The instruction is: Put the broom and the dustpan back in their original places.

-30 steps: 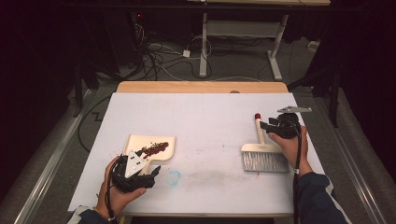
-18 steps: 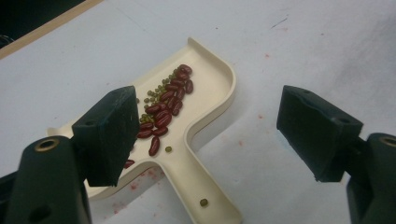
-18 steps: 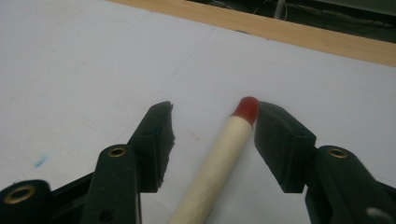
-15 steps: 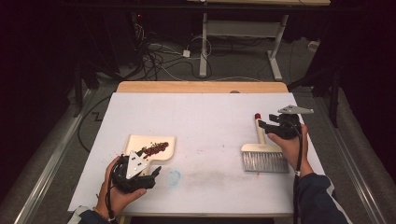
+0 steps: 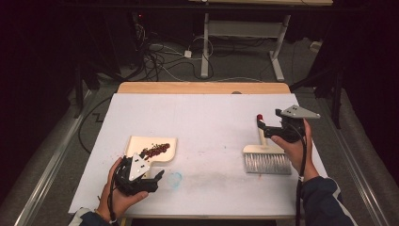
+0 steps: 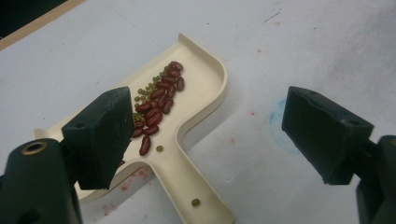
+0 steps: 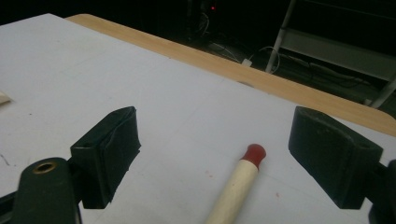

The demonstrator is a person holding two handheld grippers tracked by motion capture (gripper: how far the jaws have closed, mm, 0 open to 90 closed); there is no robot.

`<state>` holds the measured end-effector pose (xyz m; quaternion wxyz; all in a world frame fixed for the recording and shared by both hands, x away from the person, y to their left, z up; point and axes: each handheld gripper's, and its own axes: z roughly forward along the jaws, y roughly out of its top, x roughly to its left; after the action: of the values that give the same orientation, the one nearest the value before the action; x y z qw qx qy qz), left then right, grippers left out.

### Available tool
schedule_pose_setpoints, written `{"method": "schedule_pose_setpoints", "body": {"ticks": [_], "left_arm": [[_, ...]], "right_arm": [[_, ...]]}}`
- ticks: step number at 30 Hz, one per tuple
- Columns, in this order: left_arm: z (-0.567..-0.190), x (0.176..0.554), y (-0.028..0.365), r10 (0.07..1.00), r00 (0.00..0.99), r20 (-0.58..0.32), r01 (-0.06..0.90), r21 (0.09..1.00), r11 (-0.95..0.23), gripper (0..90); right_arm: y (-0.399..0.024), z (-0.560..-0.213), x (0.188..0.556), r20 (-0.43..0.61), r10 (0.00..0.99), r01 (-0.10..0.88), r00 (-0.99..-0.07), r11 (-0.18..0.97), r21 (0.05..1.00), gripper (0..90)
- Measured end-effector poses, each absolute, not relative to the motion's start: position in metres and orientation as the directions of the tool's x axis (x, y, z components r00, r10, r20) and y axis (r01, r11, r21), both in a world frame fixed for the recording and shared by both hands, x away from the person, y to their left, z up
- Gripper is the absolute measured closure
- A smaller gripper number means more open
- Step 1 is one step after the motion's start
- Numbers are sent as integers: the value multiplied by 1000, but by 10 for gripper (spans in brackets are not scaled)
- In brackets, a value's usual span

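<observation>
A cream dustpan [image 5: 162, 143] lies at the table's front left and holds red and green beans [image 5: 156, 150]. My left gripper [image 5: 145, 173] sits just in front of it. In the left gripper view my left gripper [image 6: 208, 116] is open, its jaws having just widened, with the dustpan [image 6: 205, 88] handle between them untouched. A brush [image 5: 266, 157] with a red-tipped cream handle lies flat at the right. My right gripper [image 5: 262, 129] hovers over that handle. Its jaws have just been opening, and the right gripper [image 7: 214, 126] stands open above the brush handle [image 7: 236, 189], clear of it.
White paper [image 5: 211, 122] covers the table, and the wooden far edge [image 5: 202, 87] shows behind it. A blue smudge [image 5: 175, 179] and red specks mark the paper near the dustpan. One green bean [image 6: 195, 202] rests on the dustpan's handle. Cables [image 5: 160, 56] and desk legs stand beyond.
The right gripper has let go of the brush handle, opened, and lifted a little up and away. The brush stays flat on the table. The left hand has kept still.
</observation>
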<state>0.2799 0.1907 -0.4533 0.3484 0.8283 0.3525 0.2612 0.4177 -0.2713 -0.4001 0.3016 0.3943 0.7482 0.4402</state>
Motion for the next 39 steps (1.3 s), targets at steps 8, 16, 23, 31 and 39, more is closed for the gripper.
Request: {"method": "schedule_pose_setpoints", "body": {"ticks": [8, 16, 23, 31, 39], "left_arm": [[-453, 279, 189, 756, 622, 204, 383, 763, -521, 170], [-453, 279, 189, 748, 631, 206, 376, 763, -526, 169], [-454, 278, 188, 737, 640, 218, 368, 755, -543, 169], [-454, 278, 187, 731, 644, 225, 365, 749, -553, 169], [-455, 278, 186, 728, 647, 226, 365, 747, -556, 170]], "right_arm": [[-262, -390, 402, -133, 836, 267, -533, 315, 911, 174], [-252, -382, 386, -155, 815, 236, -559, 335, 912, 191], [-245, -378, 374, -192, 799, 221, -571, 375, 900, 203], [-246, -374, 362, -200, 787, 198, -584, 377, 905, 208], [-249, -372, 350, -226, 776, 176, -589, 397, 901, 209]]}}
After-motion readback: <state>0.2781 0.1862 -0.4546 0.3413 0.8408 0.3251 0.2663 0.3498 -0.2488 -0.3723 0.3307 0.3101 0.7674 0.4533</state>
